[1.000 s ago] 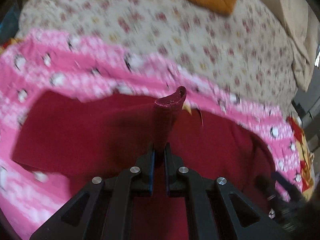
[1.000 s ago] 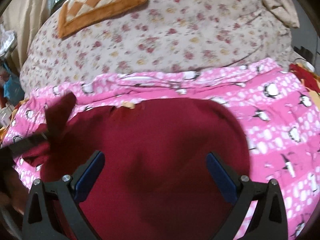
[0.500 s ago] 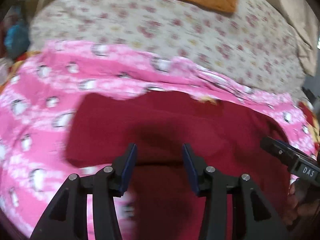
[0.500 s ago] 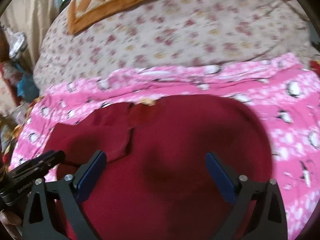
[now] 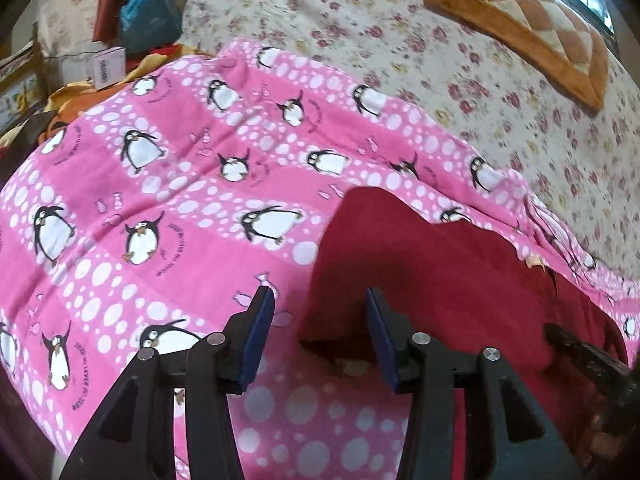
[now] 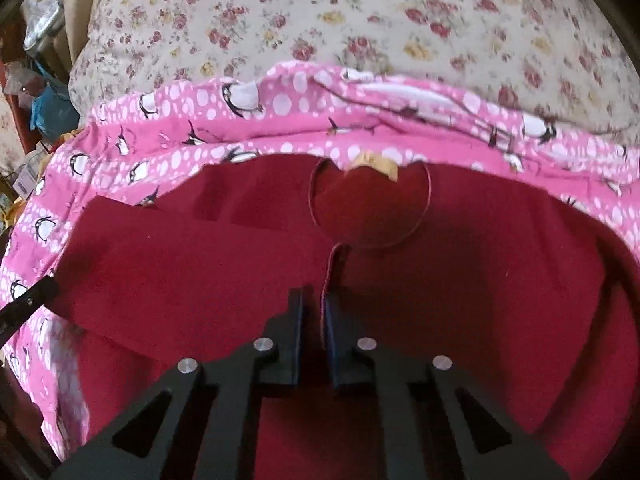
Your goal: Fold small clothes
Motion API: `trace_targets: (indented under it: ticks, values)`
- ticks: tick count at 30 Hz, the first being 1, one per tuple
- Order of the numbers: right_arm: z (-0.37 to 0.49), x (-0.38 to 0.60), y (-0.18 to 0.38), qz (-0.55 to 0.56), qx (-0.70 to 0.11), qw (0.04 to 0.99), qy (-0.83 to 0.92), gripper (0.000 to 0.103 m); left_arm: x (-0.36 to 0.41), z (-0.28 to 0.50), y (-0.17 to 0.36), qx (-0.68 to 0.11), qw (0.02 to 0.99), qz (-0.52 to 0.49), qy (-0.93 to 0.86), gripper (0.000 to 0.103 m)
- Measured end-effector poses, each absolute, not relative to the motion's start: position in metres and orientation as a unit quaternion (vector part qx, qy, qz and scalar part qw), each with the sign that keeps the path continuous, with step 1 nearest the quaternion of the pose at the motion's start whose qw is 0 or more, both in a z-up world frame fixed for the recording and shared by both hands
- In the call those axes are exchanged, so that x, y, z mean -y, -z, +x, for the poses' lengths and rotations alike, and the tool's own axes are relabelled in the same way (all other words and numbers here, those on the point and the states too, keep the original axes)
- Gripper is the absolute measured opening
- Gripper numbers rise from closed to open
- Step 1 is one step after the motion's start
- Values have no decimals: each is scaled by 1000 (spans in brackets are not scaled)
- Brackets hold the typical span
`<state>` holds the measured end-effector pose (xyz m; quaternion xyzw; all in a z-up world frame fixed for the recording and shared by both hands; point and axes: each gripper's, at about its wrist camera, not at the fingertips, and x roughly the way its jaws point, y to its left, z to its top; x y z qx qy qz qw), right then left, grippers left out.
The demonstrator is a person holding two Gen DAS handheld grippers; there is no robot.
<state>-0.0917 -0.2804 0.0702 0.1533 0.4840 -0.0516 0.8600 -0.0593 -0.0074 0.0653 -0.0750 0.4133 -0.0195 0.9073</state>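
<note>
A dark red small garment [image 6: 440, 272] lies spread on a pink penguin blanket [image 5: 160, 200]. Its round neckline with a yellow tag [image 6: 372, 168] points toward the far side. My right gripper [image 6: 314, 312] is shut on a raised fold edge of the red garment near its middle, just below the neckline. My left gripper [image 5: 320, 308] is open and empty, low over the garment's folded left corner [image 5: 360, 272]. The red garment also shows in the left wrist view [image 5: 440, 280]. The left gripper's tip shows in the right wrist view [image 6: 28, 304] at the garment's left edge.
The pink blanket lies on a floral bedspread [image 6: 360, 20]. An orange checked cushion [image 5: 528, 24] lies at the far side. Bags and boxes [image 5: 120, 40] are piled beyond the bed's left edge. The right gripper's tip [image 5: 588, 360] shows at lower right in the left wrist view.
My left gripper let go of the red fold, opened and moved left to the garment's corner. My right gripper went from wide open to shut on a fold of the red garment.
</note>
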Motion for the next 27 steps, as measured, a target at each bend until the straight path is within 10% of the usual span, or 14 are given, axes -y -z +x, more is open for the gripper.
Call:
trace_targets:
  ticks: [10, 21, 27]
  values:
    - [-147, 354, -146, 134, -394, 897, 147, 9, 20, -60, -59, -422, 903, -71, 31, 26]
    - [-157, 409, -95, 105, -463, 849, 230, 10, 47, -65, -59, -421, 902, -52, 81, 26]
    - [-174, 409, -116, 137, -428, 869, 210, 33, 57, -60, -60, -420, 899, -62, 106, 26]
